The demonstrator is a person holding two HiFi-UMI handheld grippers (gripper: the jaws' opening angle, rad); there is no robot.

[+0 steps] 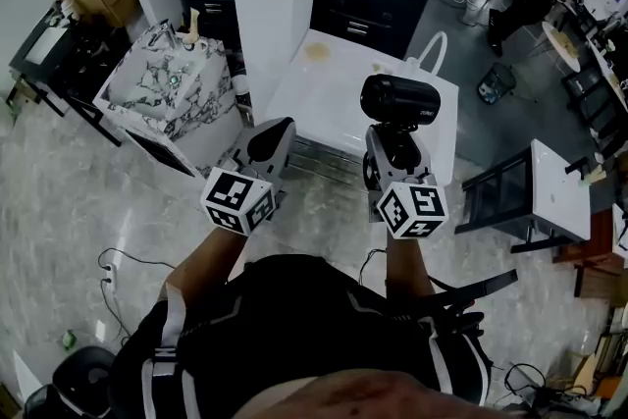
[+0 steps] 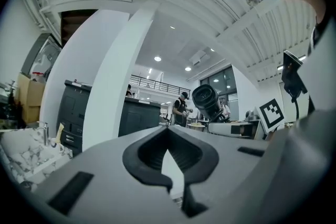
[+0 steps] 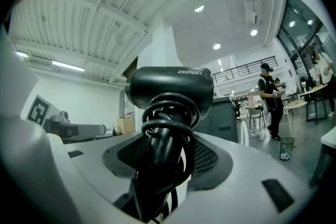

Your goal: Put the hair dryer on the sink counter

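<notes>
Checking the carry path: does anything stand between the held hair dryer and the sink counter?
Nothing blocks it outright. The hair dryer, clamped in the right gripper, is over the white table; the sink counter lies left, past the table's corner and the empty left gripper.

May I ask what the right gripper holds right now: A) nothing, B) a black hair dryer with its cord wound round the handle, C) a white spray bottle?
B: the right gripper clamps the handle of the hair dryer, cord coiled round it.
</notes>
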